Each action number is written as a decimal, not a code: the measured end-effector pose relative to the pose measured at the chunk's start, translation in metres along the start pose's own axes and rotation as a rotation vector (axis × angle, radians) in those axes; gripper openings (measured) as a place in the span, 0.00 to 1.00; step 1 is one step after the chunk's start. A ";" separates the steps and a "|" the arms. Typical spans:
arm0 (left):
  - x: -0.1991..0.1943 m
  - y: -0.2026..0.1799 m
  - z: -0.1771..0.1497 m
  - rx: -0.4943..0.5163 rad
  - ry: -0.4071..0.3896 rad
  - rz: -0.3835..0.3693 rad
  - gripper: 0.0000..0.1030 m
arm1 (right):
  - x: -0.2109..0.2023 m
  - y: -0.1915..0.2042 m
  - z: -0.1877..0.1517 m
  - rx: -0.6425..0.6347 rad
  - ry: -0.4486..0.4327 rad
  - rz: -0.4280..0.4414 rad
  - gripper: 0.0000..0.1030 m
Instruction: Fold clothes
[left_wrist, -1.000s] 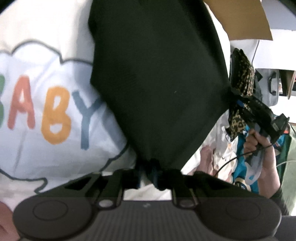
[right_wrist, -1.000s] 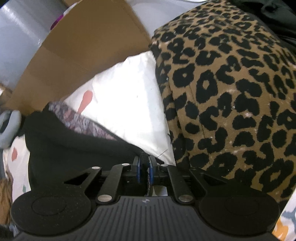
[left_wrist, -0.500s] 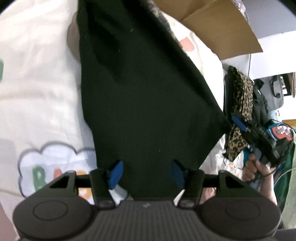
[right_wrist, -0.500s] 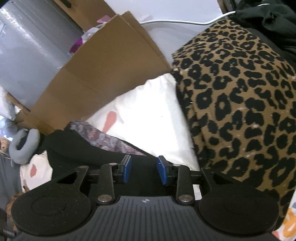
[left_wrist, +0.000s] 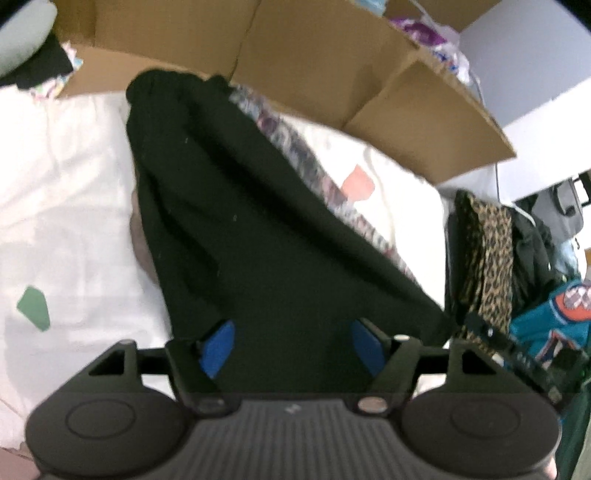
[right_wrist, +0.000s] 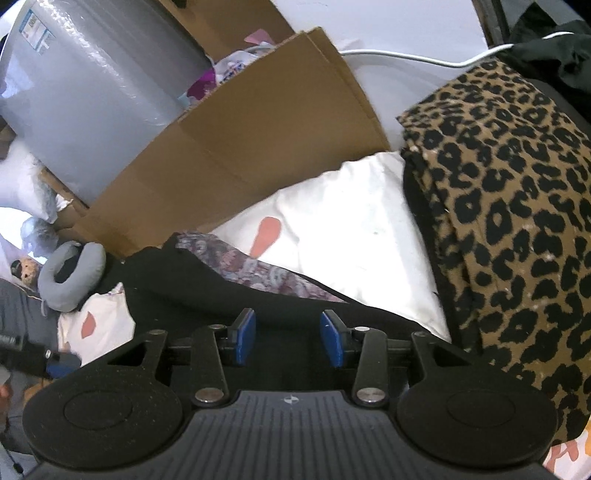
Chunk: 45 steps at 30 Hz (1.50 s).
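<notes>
A black garment (left_wrist: 243, 229) lies folded over on a white printed bedsheet (left_wrist: 62, 206), with a floral purple garment (left_wrist: 295, 147) showing under its far edge. My left gripper (left_wrist: 291, 343) is open just above the black cloth's near end, blue pads (left_wrist: 218, 345) apart and holding nothing. In the right wrist view my right gripper (right_wrist: 288, 338) is open too, over the black garment (right_wrist: 207, 295) near its edge. The floral garment (right_wrist: 243, 267) lies just beyond. The other gripper (left_wrist: 517, 358) shows at the right of the left wrist view.
A folded leopard-print garment (right_wrist: 517, 229) lies close on the right, on the sheet (right_wrist: 351, 236). Open cardboard boxes (left_wrist: 332, 62) stand behind the bed. A grey neck pillow (right_wrist: 70, 277) lies at the left, a teal jersey (left_wrist: 546, 325) at the right.
Both grippers were shut on the black garment a second ago; they opened, let it drop onto the sheet and have drawn back. The jaws are wider now than half a second ago.
</notes>
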<state>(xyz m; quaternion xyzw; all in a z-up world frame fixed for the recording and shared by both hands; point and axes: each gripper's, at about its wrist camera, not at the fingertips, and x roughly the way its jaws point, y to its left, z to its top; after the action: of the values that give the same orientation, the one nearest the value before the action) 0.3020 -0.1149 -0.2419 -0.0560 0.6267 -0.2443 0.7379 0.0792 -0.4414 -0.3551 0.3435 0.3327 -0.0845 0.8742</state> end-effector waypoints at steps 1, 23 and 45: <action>-0.001 -0.002 0.004 -0.003 -0.006 0.002 0.75 | -0.001 0.003 0.003 -0.003 0.004 -0.003 0.45; 0.029 0.003 0.099 -0.012 -0.173 0.106 0.79 | 0.004 0.052 -0.004 -0.183 0.063 -0.047 0.45; 0.038 0.017 0.170 -0.013 -0.255 0.153 0.71 | 0.039 0.010 -0.023 -0.191 0.035 -0.027 0.44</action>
<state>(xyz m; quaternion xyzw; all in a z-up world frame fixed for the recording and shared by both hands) 0.4723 -0.1548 -0.2472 -0.0435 0.5321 -0.1740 0.8275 0.1005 -0.4155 -0.3870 0.2553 0.3591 -0.0583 0.8958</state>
